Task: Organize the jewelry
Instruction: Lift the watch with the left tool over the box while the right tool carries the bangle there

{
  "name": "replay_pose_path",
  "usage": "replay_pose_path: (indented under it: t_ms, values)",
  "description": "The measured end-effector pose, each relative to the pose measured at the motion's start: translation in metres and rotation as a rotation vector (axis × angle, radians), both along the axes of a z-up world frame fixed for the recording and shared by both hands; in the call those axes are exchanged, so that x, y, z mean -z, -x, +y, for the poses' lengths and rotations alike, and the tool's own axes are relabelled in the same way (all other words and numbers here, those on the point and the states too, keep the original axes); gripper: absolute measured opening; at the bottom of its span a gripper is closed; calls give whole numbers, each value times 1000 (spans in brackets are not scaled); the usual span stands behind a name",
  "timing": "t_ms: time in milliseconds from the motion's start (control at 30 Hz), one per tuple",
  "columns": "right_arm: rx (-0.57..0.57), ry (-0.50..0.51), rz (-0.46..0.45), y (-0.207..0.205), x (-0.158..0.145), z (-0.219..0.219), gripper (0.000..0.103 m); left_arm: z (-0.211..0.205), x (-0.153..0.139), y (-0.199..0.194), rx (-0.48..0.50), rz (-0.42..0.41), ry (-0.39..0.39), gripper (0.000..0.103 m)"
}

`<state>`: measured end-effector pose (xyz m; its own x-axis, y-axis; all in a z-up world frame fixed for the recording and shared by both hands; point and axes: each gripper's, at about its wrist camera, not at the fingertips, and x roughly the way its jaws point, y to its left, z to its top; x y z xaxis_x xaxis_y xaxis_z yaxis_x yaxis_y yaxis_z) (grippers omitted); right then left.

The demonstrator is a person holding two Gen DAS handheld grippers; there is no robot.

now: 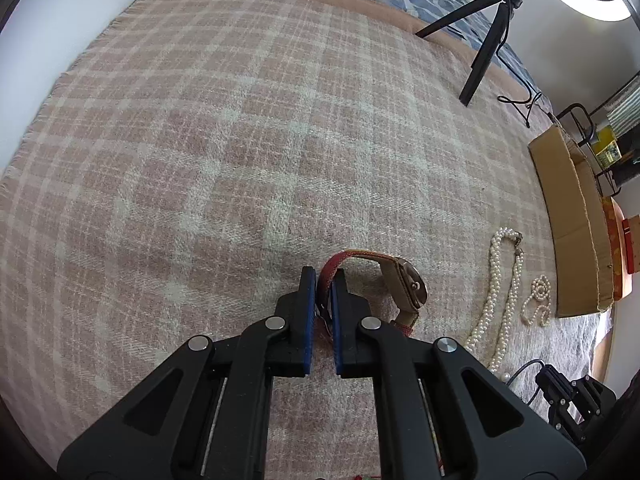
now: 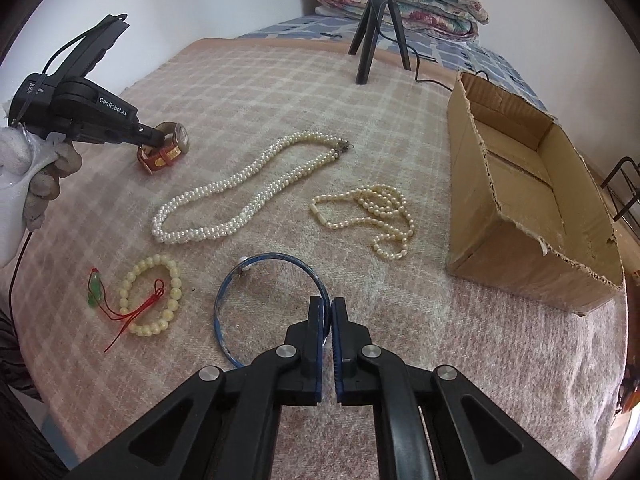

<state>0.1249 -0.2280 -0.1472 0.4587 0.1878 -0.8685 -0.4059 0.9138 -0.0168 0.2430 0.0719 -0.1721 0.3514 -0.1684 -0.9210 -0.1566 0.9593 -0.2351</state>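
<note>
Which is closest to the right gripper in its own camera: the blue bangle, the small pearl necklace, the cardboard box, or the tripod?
From the right gripper:
1. Blue bangle, pinched in its jaws.
2. Small pearl necklace, ahead, slightly right.
3. Cardboard box, right.
4. Tripod, far back.

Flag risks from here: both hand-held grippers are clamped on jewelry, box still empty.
1. The left hand-held gripper pinches only the strap of the watch; the heavy case hangs to one side and may slip out.
2. The right hand-held gripper grips the thin blue bangle by its rim; it could pivot or slip before reaching the cardboard box.
</note>
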Motion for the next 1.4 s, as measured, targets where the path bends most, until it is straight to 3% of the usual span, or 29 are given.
replay_pose_path:
  t_ms: [833, 1400]
  values:
    - [-17, 95, -317, 19, -65, 10, 1, 5, -63, 17, -10, -158, 22, 5]
    - [138, 72, -479, 5, -123, -39, 1, -48, -99, 6, 53, -238, 78, 5]
